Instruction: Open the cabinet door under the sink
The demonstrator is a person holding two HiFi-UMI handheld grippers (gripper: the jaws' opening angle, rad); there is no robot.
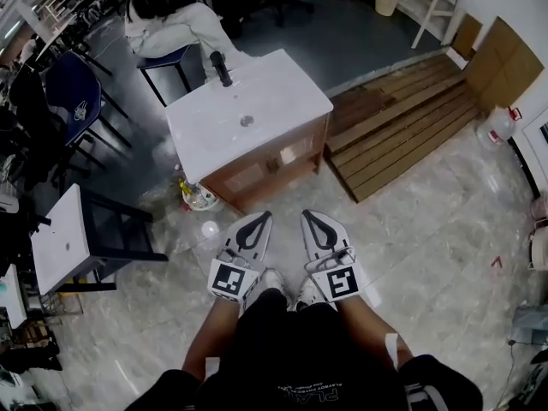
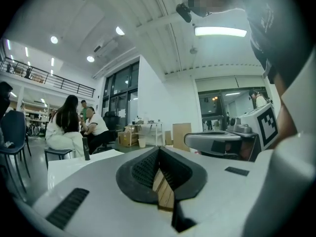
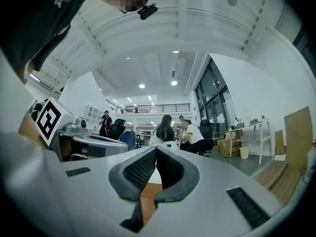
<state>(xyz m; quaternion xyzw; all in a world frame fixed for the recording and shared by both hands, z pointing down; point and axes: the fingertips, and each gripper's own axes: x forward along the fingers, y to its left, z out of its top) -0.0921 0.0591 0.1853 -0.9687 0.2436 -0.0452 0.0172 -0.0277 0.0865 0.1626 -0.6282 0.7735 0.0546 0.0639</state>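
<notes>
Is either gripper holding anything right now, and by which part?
Nothing is held. The left gripper and the right gripper each have jaws closed together with nothing between them, both apart from the brown wooden sink cabinet with the white top.

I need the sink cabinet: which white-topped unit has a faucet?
The wood-fronted cabinet straight ahead, with a black faucet and drain hole; the white table at left, on a black frame, has none.
</notes>
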